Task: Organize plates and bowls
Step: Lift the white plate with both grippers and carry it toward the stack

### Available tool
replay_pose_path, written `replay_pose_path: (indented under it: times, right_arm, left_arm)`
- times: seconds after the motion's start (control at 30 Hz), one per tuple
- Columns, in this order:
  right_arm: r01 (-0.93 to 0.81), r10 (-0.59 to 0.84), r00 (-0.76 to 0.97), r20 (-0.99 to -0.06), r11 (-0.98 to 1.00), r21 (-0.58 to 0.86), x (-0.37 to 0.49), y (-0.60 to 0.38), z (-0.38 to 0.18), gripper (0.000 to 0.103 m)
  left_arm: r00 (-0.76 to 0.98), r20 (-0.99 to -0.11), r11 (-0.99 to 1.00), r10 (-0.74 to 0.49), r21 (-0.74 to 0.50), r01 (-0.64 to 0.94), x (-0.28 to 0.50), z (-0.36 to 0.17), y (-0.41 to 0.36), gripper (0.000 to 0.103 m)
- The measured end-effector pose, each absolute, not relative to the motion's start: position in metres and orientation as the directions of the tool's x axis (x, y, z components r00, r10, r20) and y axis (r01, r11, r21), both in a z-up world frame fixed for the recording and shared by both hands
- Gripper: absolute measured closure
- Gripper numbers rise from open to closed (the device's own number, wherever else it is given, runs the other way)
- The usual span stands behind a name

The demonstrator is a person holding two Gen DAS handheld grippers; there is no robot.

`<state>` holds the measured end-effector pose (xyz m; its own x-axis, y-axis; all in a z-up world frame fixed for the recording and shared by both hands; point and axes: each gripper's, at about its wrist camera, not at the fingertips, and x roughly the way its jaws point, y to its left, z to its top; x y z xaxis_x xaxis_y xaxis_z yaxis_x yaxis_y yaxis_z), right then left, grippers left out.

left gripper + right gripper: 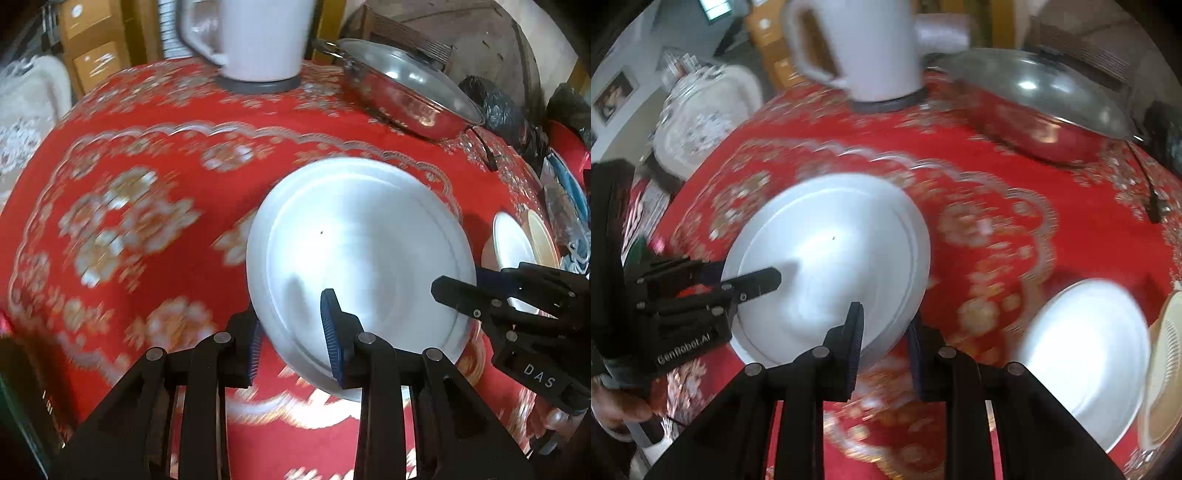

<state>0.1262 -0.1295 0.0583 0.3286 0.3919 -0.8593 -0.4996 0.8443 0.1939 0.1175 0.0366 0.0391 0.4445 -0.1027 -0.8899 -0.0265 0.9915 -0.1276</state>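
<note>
Low centre of the left wrist view: the left gripper [293, 332] is seen with its jaws narrowed onto the near rim of the large white plate [362, 258], one blue pad [332, 332] lying on the plate's upper face, the other under the rim at the left edge. At the right edge of that frame the right gripper [456, 295] is clamped on the plate's opposite rim, one black finger lying on top of the plate. From the right wrist view, the right gripper [882, 347] jaws are nearly closed on the plate [831, 258] at its lower right rim, one pad on top, one below. The left gripper [753, 286] enters from the left edge of that frame, finger resting on the plate. The plate is thus held by both, tilted, over the red patterned table [147, 166]. Whether it touches the table cannot be told; the cloth is motion-blurred. A white bowl [1086, 354] sits on the table at lower right, a cream dish [1163, 369] just beside it. A white kettle [258, 40] and a lidded steel pan [406, 96] stand at the top of the frame.
</note>
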Motion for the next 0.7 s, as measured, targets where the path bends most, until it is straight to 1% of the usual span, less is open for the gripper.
replay_pose_path:
  times: [0.13, 0.3, 0.5, 0.6, 0.63, 0.67, 0.7]
  right_arm:
    - [-0.539, 0.424, 0.321, -0.847, 0.817, 0.205, 0.099, -0.109, 0.055, 0.081]
    - [-0.547, 0.479, 0.284, -0.831, 0.792, 0.27, 0.076, -0.093, 0.041, 0.081]
    - [-0.514, 0.515, 0.255, -0.818, 0.789, 0.336, 0.065, -0.085, 0.028, 0.08]
    - [-0.456, 0.558, 0.244, -0.793, 0.788, 0.414, 0.074, -0.092, 0.029, 0.08]
    - [-0.45, 0.559, 0.247, -0.792, 0.79, 0.417, 0.074, -0.092, 0.031, 0.077]
    - [-0.449, 0.543, 0.267, -0.796, 0.801, 0.396, 0.077, -0.09, 0.033, 0.071]
    - [-0.45, 0.526, 0.287, -0.8, 0.812, 0.372, 0.078, -0.089, 0.036, 0.067]
  left_arm:
    - [0.443, -0.89, 0.987, -0.108, -0.148, -0.057, 0.084, 0.033, 0.062, 0.074]
    - [0.448, -0.886, 0.984, -0.114, -0.164, -0.073, 0.053, 0.027, 0.079, 0.074]
    - [0.478, -0.873, 0.983, -0.098, -0.16, -0.091, 0.036, 0.028, 0.09, 0.074]
    - [0.487, -0.869, 0.981, -0.092, -0.163, -0.107, 0.037, 0.03, 0.095, 0.074]
    - [0.484, -0.87, 0.978, -0.094, -0.173, -0.12, 0.04, 0.029, 0.098, 0.074]
    - [0.484, -0.87, 0.975, -0.097, -0.18, -0.129, 0.042, 0.03, 0.1, 0.074]
    - [0.491, -0.866, 0.972, -0.094, -0.186, -0.141, 0.045, 0.03, 0.103, 0.074]
